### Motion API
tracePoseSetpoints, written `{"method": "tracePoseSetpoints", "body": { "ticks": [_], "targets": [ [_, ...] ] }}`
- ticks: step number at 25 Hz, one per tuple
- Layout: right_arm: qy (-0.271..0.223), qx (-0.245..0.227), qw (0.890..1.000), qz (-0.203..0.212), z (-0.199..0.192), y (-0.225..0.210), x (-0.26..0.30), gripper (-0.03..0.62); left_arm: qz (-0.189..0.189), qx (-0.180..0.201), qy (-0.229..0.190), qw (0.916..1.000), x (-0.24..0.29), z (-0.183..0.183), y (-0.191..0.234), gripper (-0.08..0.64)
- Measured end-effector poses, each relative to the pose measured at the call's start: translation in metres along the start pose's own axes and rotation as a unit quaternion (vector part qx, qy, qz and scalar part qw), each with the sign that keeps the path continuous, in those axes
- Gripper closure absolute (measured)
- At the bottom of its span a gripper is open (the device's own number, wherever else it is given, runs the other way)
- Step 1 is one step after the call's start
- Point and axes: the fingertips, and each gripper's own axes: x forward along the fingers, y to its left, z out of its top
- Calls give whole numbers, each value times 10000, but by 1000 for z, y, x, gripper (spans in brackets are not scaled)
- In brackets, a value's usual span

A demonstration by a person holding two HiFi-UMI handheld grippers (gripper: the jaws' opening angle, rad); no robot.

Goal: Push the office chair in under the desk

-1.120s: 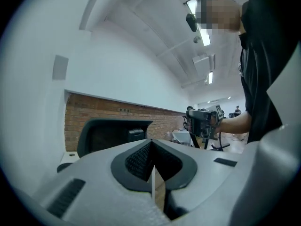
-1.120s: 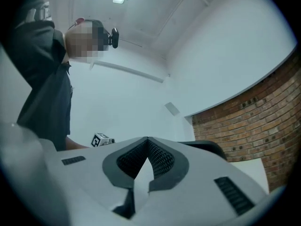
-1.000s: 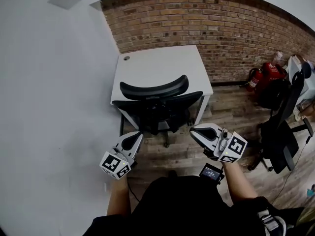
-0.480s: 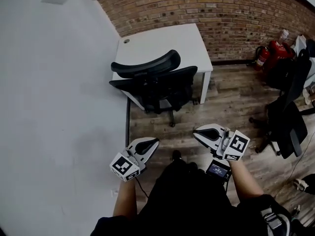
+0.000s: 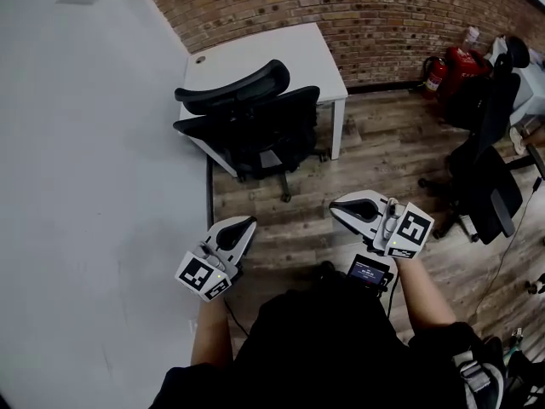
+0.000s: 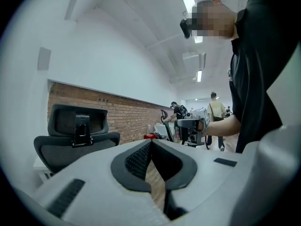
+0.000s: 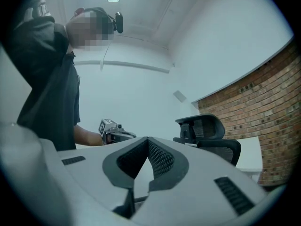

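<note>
A black mesh office chair (image 5: 247, 130) with a curved headrest stands pushed in against the white desk (image 5: 264, 58), which sits in the corner by the brick wall. The chair also shows in the left gripper view (image 6: 75, 135) and the right gripper view (image 7: 207, 135). My left gripper (image 5: 241, 227) is shut and holds nothing; it hangs over the wood floor well short of the chair. My right gripper (image 5: 343, 208) is shut and empty too, level with the left one. Each gripper sees the other: the right gripper (image 6: 190, 125) and the left gripper (image 7: 113, 130).
A white wall (image 5: 94, 186) runs along the left. A second black office chair (image 5: 485, 160) stands at the right, with red fire extinguishers (image 5: 447, 62) by the brick wall. People stand far off in the left gripper view (image 6: 216, 112). Wood floor (image 5: 375, 152) lies between me and the desk.
The desk and chair have drifted up and left in the head view and look farther away. Both grippers stay shut and have pulled back from the chair.
</note>
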Motion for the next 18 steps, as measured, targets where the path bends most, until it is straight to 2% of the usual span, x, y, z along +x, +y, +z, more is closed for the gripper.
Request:
{"method": "tracePoseSetpoints", "body": {
  "ticks": [4, 9, 13, 15, 18],
  "targets": [
    [120, -28, 9995, -292, -4, 30, -1, 586, -149, 73, -123, 9998, -21, 0, -12, 545],
    [68, -96, 9984, -550, 3, 75, 27, 586, -127, 38, -231, 9996, -84, 3, -12, 545],
    [62, -285, 9975, -647, 11, 110, 57, 586, -272, 613, 183, 9976, -125, -8, -24, 545],
    [39, -348, 9970, -686, 14, 125, 66, 586, -377, 742, 178, 9964, -141, -6, -33, 545],
    [98, -390, 9950, -917, 8, 136, 74, 586, -380, 496, 132, 9980, -166, -9, -36, 545]
  ]
}}
